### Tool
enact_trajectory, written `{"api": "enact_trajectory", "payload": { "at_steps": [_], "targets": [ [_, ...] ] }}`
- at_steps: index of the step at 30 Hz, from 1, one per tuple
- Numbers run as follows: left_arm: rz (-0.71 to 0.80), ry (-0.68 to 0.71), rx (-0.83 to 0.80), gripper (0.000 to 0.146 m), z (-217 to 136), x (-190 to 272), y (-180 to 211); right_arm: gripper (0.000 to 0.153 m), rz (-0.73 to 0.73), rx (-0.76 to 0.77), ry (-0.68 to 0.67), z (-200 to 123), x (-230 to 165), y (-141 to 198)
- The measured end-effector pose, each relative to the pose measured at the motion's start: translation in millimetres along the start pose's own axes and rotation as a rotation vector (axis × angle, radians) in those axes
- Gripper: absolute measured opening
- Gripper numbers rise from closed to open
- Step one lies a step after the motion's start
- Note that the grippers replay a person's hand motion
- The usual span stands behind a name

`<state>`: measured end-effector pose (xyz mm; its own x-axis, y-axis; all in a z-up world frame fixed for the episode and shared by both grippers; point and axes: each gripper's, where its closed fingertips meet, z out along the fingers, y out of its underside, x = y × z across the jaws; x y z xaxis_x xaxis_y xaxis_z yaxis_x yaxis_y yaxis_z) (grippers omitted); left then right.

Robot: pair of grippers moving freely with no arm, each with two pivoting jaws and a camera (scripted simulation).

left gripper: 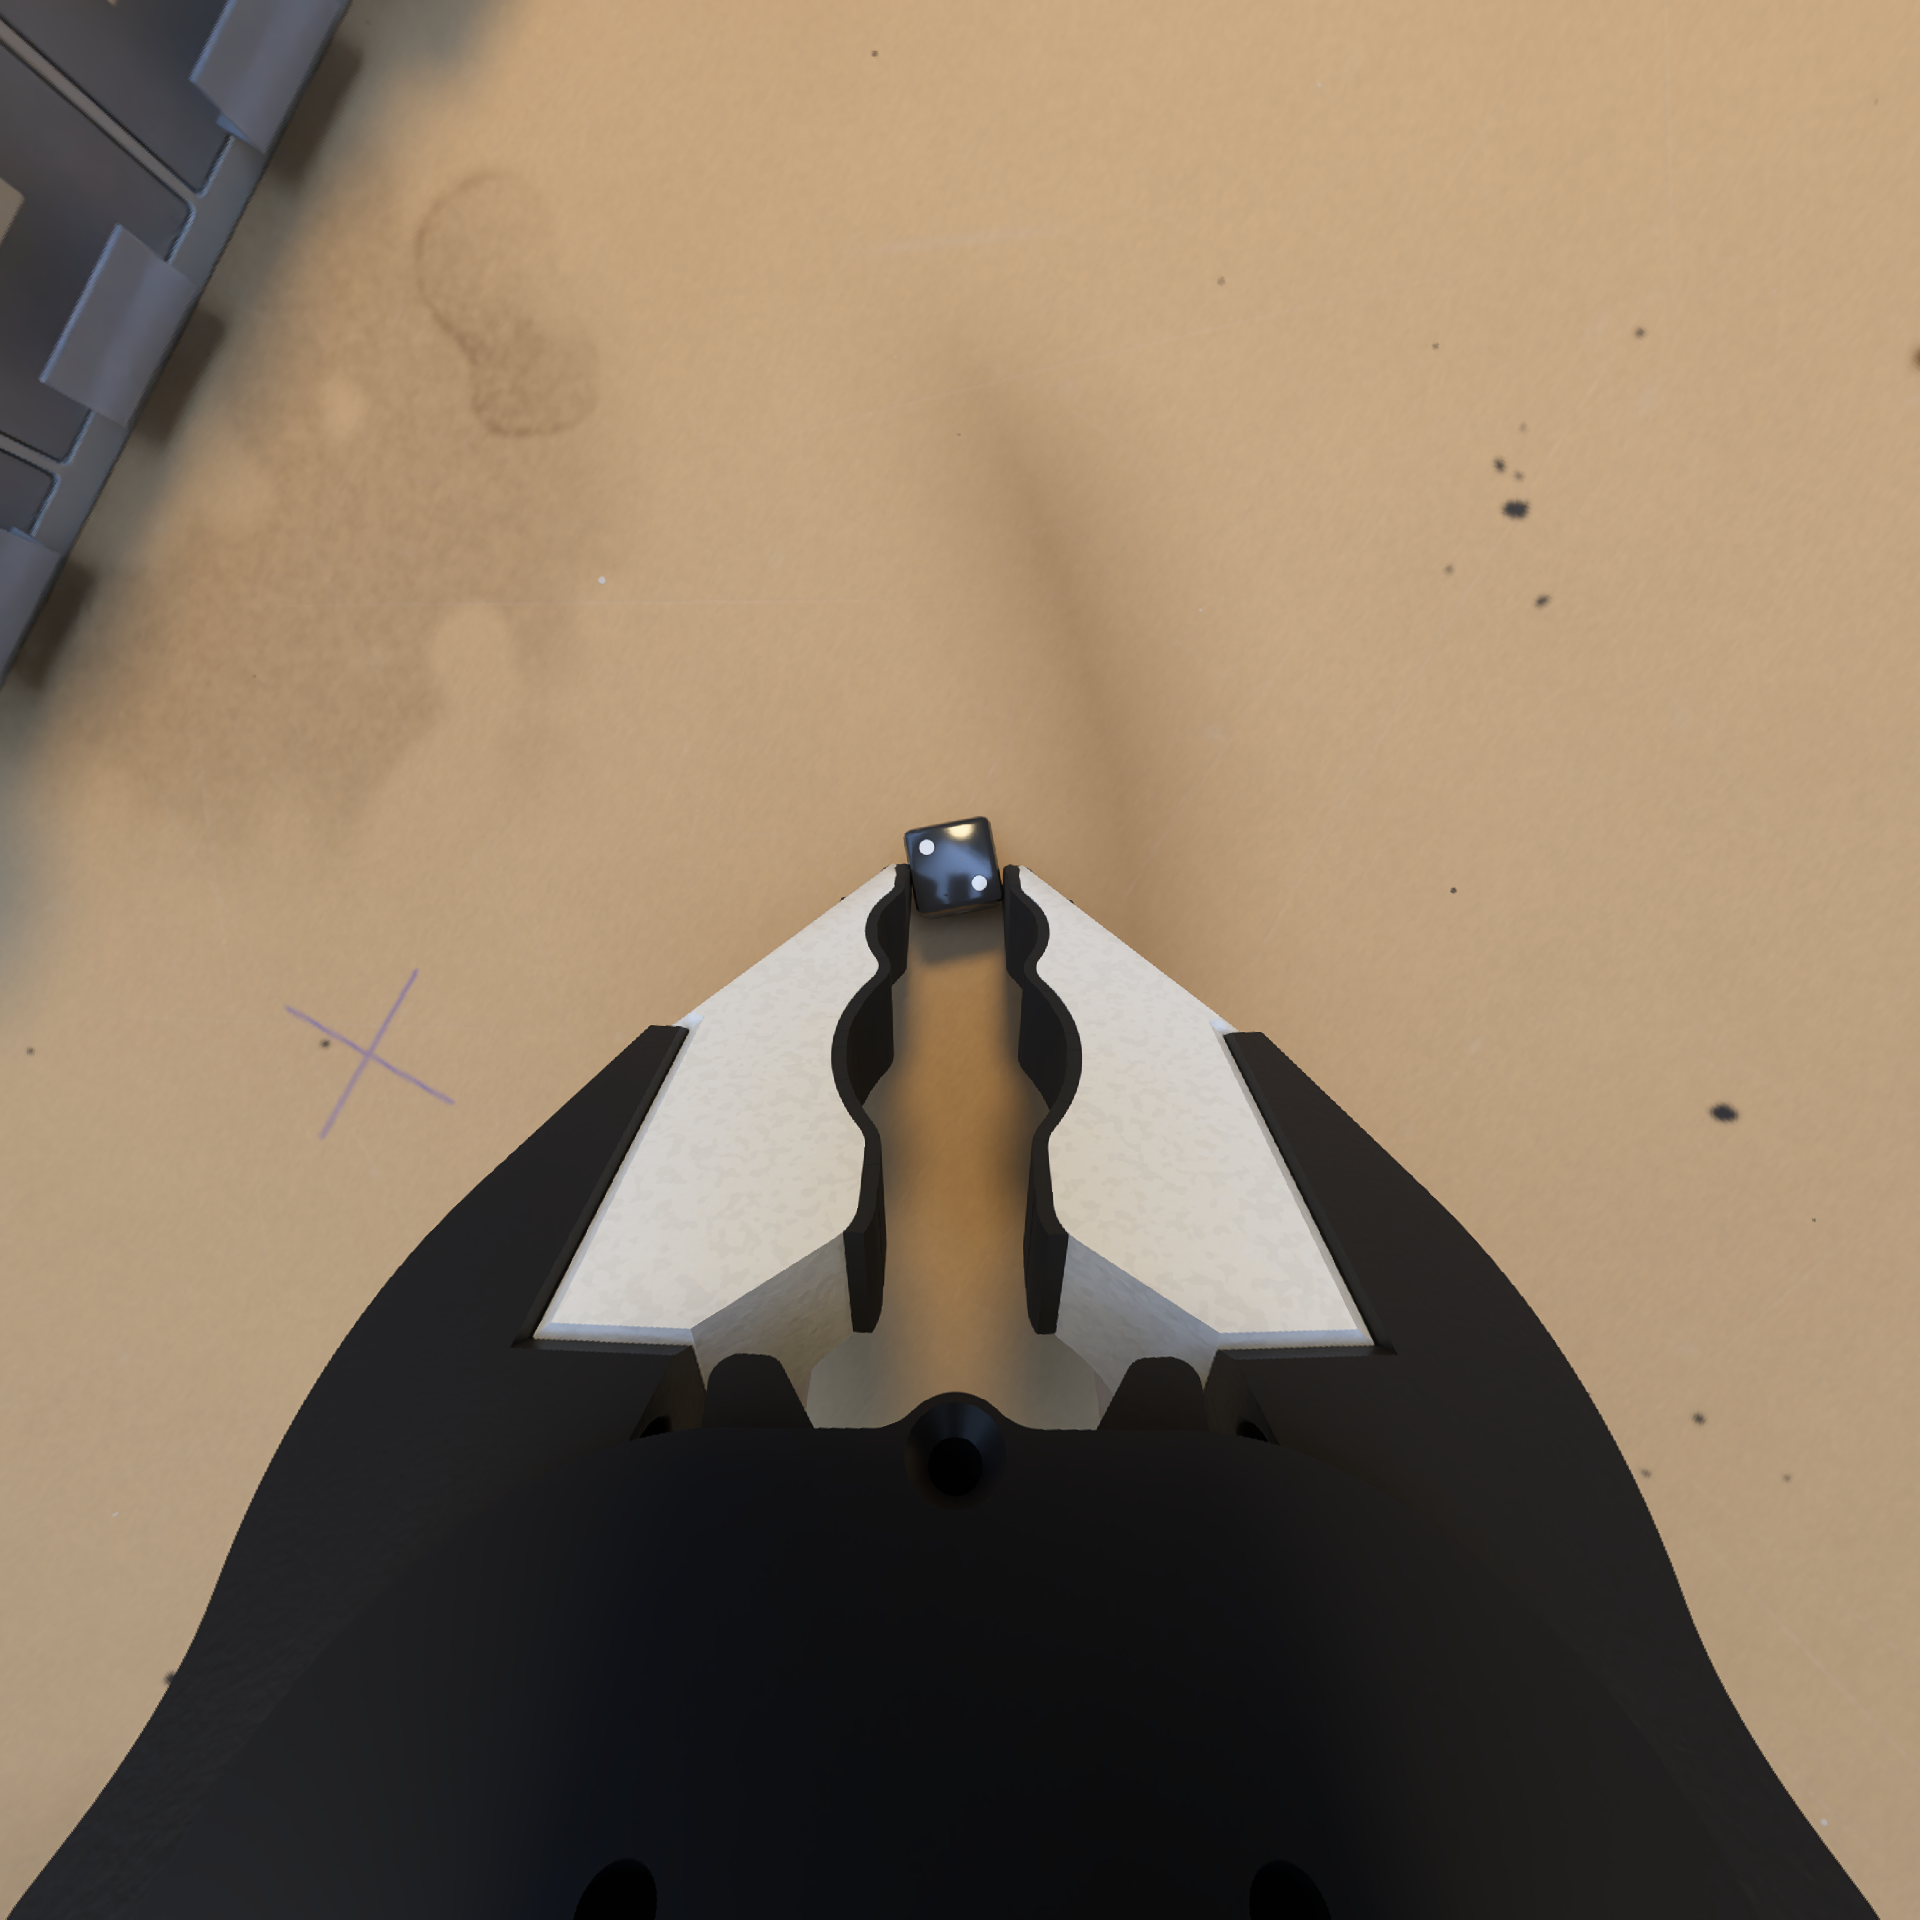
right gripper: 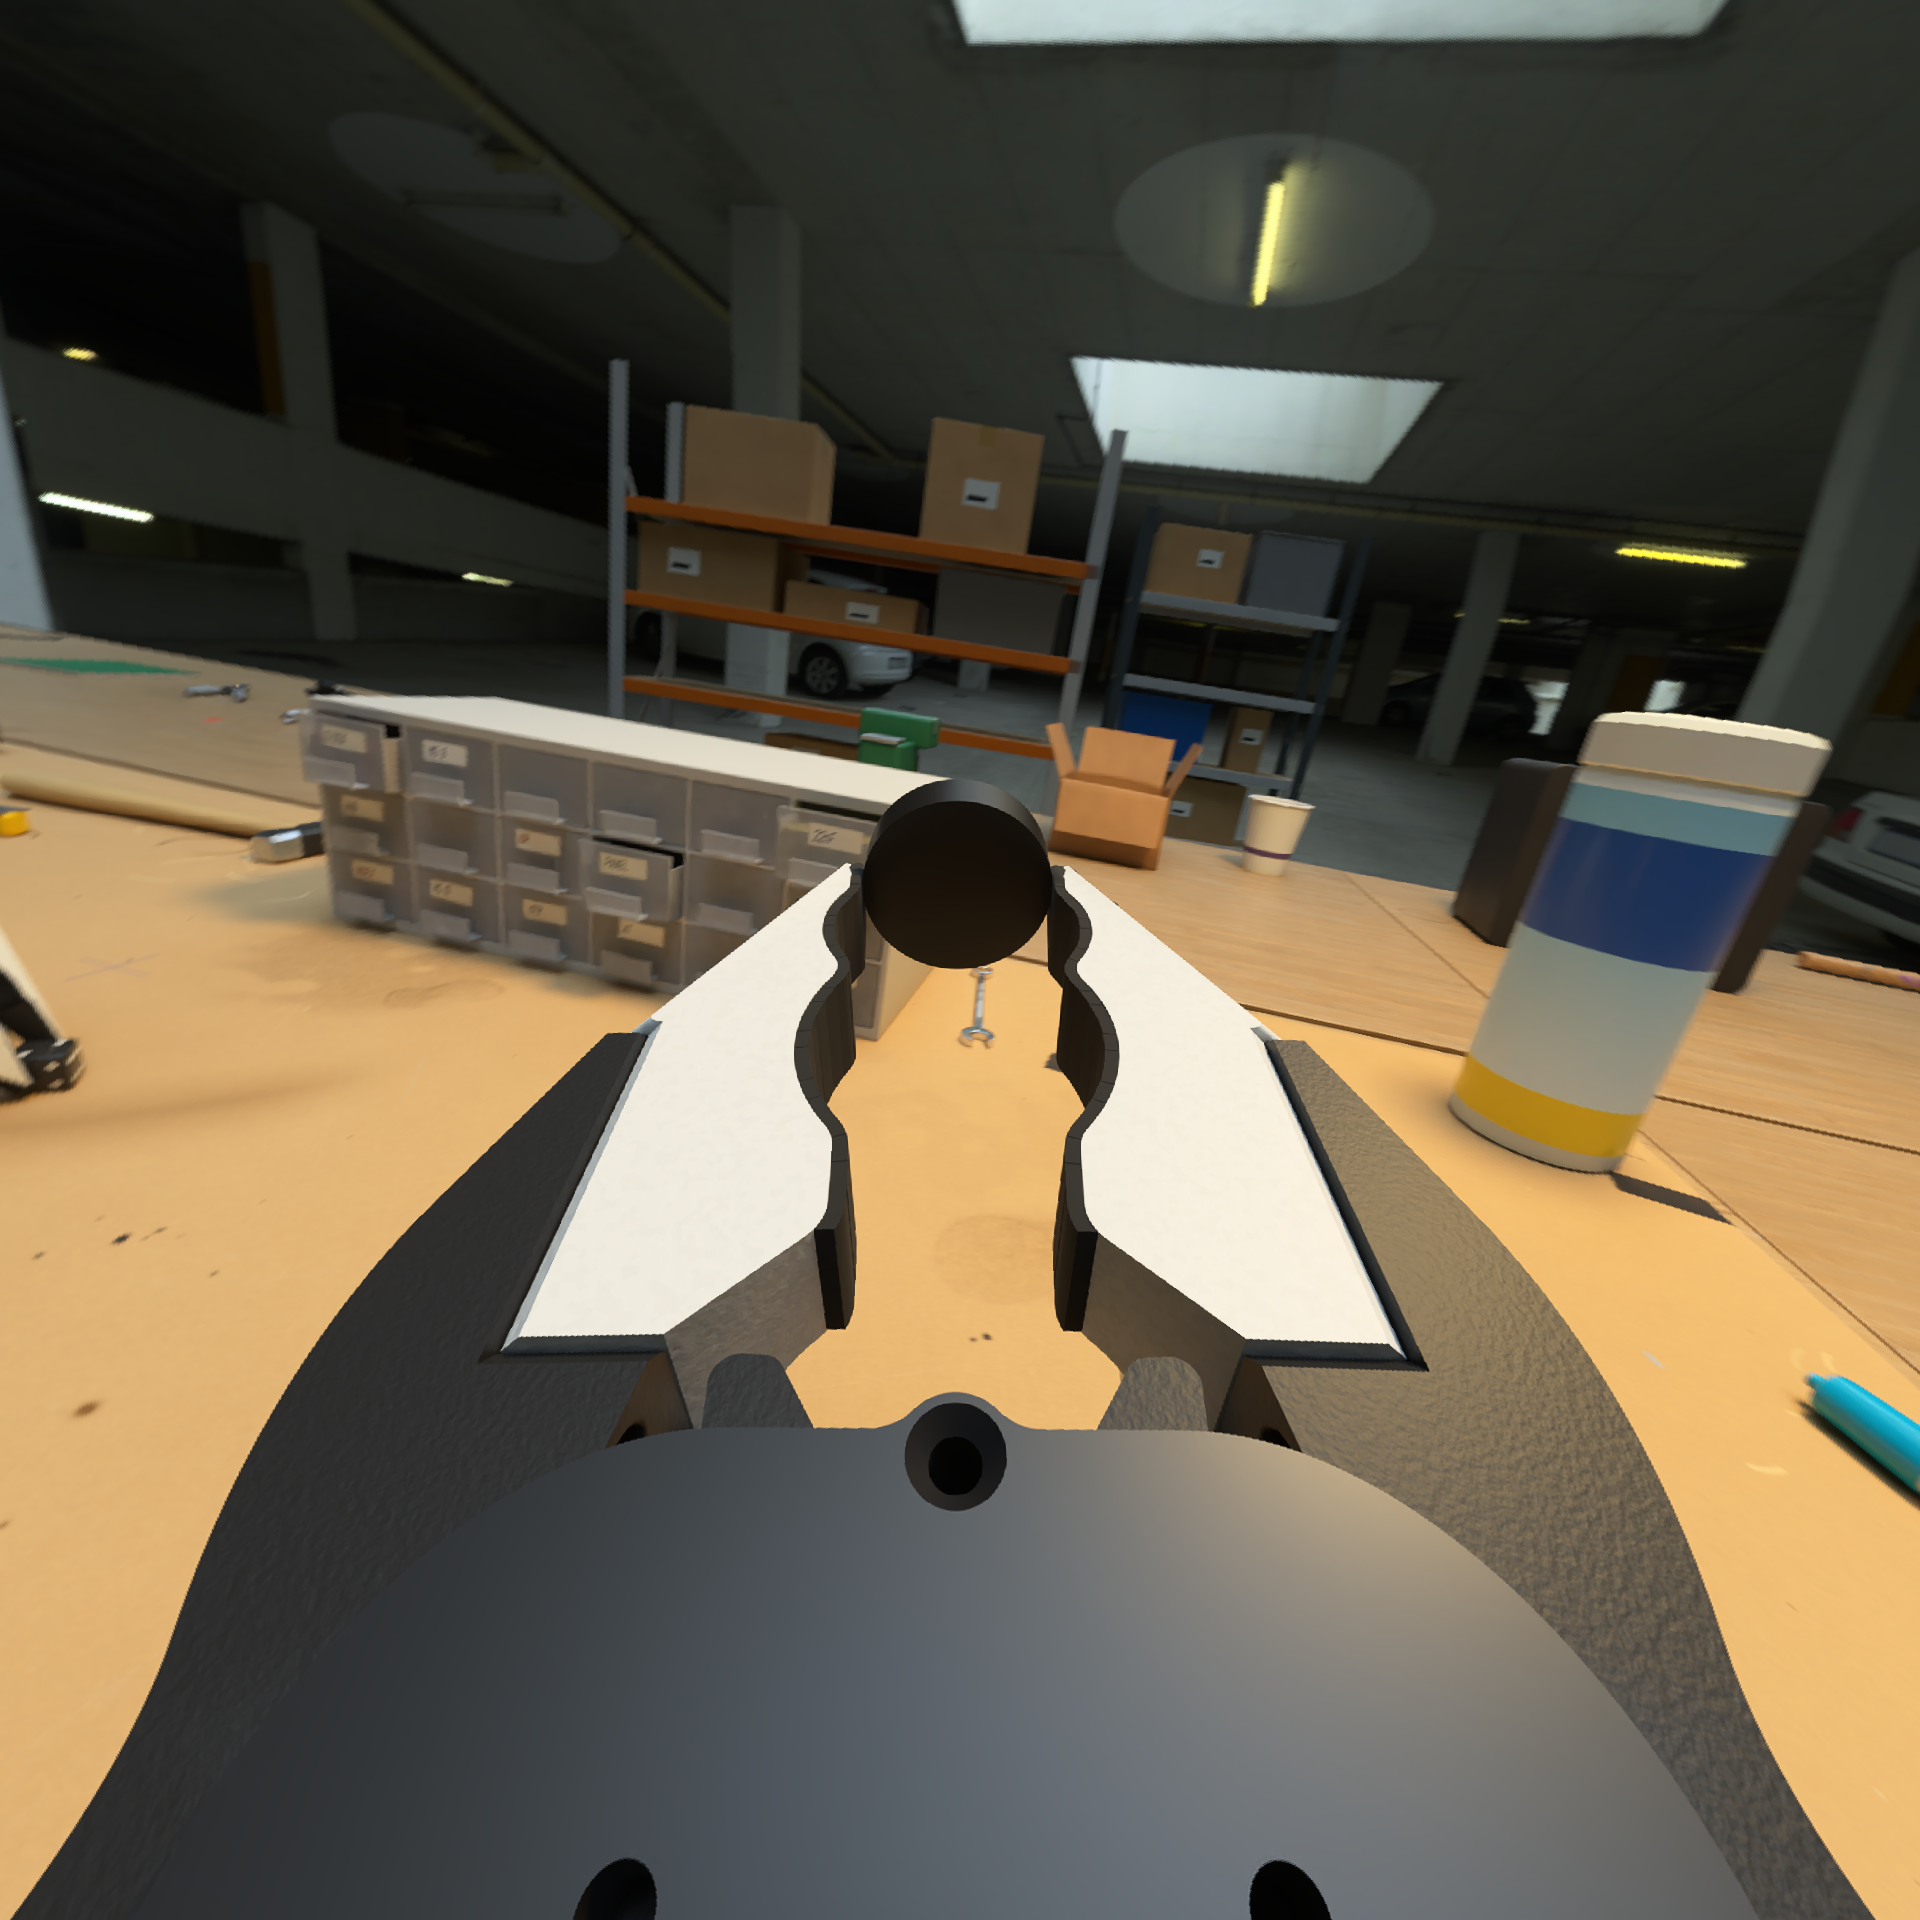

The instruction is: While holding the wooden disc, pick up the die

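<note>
Die pickup is the step in hand, judged from how things lie. The small black cube, two white pips on its upper face, is seen at the very tips of the left gripper, whose jaws are drawn in against its two sides; it appears to be gripped. Whether it rests on the bench or has been raised cannot be told from above, though a soft shadow lies on the brown surface close beside it. The spot is well away from the grey drawer cabinet, which is glimpsed toward one corner of the left wrist view; no bench edge is shown there.

The wooden disc, dark and round, is held edge-on between the tips of the right gripper, jaws clenched on its rim, clear above the bench, with the far edge beyond it. A striped canister stands toward the right-hand edge.

A straight, slow lift of the left gripper is called for next, with the squeeze kept even, since so little of the die is caught at the tips. The disc grip should be left undisturbed meanwhile.
</note>
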<state>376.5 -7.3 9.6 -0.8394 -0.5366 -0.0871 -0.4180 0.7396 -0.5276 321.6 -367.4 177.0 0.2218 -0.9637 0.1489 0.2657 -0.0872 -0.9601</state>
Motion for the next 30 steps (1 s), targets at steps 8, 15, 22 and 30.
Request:
{"api": "enact_trajectory", "payload": {
  "at_steps": [8, 15, 22, 30],
  "targets": [
    [0.022, -0.046, -0.093, 0.017, -13.6, 7.2, -0.2, 0.035, 0.239, 0.044, 0.140, -24.4, 61.4, 3.8],
    [0.007, -0.114, -0.080, 0.017, -41.3, 12.6, -19.0, 0.035, 0.487, 0.115, 0.114, -34.9, 84.5, 9.5],
    [0.036, -0.152, -0.092, 0.017, -58.6, 20.3, -36.6, 0.035, 0.548, 0.112, 0.094, -34.8, 84.6, 13.9],
    [0.049, -0.144, -0.085, 0.017, -56.0, 27.2, -46.9, 0.035, 0.552, 0.113, 0.090, -35.6, 84.4, 14.3]
  ]
}}
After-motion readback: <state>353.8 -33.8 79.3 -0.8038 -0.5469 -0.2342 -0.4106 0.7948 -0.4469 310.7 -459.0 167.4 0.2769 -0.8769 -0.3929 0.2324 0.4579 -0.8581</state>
